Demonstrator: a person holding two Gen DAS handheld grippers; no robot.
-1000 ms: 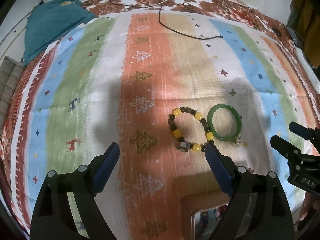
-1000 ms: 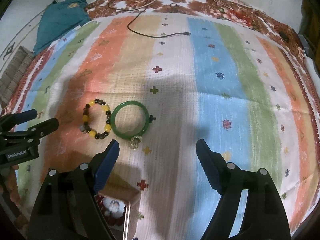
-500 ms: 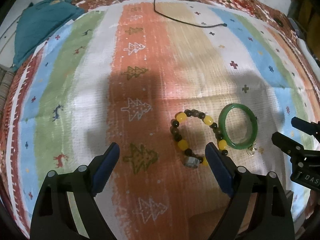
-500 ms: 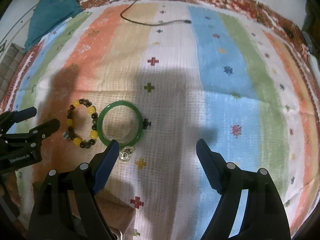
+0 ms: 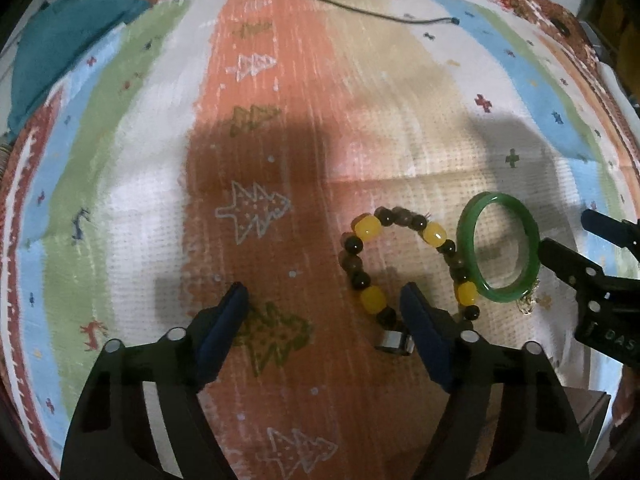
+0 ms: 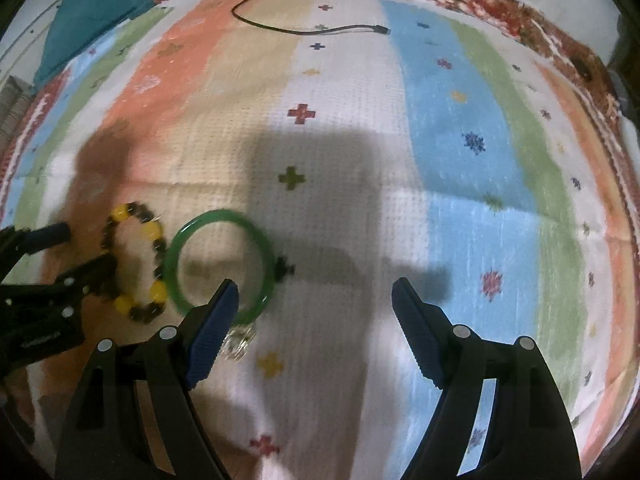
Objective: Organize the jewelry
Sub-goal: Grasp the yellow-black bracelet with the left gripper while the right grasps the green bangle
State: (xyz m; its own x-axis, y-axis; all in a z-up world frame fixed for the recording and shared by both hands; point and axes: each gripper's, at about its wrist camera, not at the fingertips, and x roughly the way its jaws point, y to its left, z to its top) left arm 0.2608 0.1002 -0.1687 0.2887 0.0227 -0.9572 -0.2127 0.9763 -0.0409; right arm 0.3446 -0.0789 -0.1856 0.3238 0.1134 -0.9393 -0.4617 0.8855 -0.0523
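A black cable [image 6: 304, 30] and a crumpled teal cloth [image 5: 60, 40] lie far off on the striped woven blanket [image 5: 280, 120]. The beaded bracelet of yellow and dark round beads [image 5: 404, 264] touches the smooth green bangle [image 5: 498, 246]. The left gripper [image 5: 324, 300], jaws just narrowing but apart, holds nothing; its right finger overlaps the beads. The right gripper [image 6: 314, 292] gapes empty, its left finger over the bangle's rim.

A striped cloth [image 5: 280, 128] with tree and cross motifs covers the bed. On it lie a beaded bracelet [image 5: 404, 264] touching a green bangle [image 5: 498, 248], a black cable [image 6: 304, 30] farther off, and a teal cloth [image 5: 60, 36] at the far corner.
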